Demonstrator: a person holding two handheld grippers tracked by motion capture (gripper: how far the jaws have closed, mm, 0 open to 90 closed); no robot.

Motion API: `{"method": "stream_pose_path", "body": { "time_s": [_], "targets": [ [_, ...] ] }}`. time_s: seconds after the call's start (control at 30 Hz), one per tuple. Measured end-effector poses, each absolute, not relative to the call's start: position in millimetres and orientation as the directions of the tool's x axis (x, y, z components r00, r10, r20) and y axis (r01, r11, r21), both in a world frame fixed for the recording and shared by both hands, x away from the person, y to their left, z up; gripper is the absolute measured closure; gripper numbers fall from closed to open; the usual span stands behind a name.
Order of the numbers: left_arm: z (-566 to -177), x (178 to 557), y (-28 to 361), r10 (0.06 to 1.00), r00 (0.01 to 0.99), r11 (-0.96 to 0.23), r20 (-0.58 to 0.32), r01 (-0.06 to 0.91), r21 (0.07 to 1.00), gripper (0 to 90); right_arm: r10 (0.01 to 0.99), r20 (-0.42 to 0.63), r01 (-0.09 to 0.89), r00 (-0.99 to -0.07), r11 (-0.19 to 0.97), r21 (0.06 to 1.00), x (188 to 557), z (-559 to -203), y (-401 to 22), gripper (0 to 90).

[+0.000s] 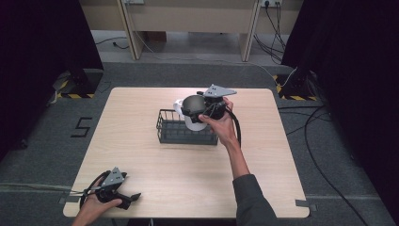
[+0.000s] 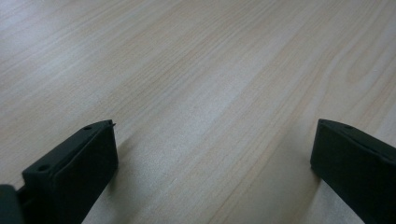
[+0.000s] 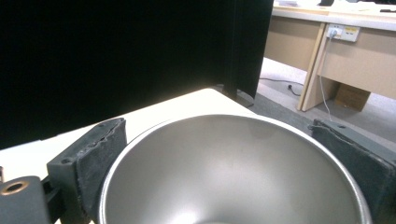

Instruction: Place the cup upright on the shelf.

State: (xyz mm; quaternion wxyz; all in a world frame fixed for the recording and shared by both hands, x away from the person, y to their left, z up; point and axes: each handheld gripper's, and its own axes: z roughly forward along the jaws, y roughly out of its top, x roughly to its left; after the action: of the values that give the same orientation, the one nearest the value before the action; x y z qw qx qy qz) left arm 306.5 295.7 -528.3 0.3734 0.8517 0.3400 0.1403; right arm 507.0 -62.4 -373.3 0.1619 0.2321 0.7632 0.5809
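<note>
Wooden table: right tool pinching steel bowl (above wire basket); left tool spread, idle.

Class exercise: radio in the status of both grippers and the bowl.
Left gripper open, low at the table's near corner. Right gripper shut on bowl, above basket. Nothing in the way.

I see a light wooden table standing on grey floor. A black wire basket sits directly on it, slightly toward twelve o'clock from the table's centre. At about seven o'clock, near the front corner, my left gripper rests on the tabletop, jaws spread wide.
</note>
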Motion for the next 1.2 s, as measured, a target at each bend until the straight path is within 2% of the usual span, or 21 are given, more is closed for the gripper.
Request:
{"method": "stream_pose_path", "body": {
  "time_s": [0.5, 1.2],
  "targets": [
    [-528.4, 306.4, 295.6, 0.682, 0.731, -0.491, -0.015, 0.473, 0.732, 0.1, 0.562, 0.023, 0.185, -0.827, 0.232, 0.955, 529.7, -383.2, -61.2, 6.5],
    [-528.3, 306.3, 295.7, 0.68, 0.733, -0.493, -0.016, 0.473, 0.73, 0.1, 0.566, 0.036, 0.236, -0.823, 0.283, 0.93, 535.9, -405.6, -55.6, 6.3]
  ]
}}
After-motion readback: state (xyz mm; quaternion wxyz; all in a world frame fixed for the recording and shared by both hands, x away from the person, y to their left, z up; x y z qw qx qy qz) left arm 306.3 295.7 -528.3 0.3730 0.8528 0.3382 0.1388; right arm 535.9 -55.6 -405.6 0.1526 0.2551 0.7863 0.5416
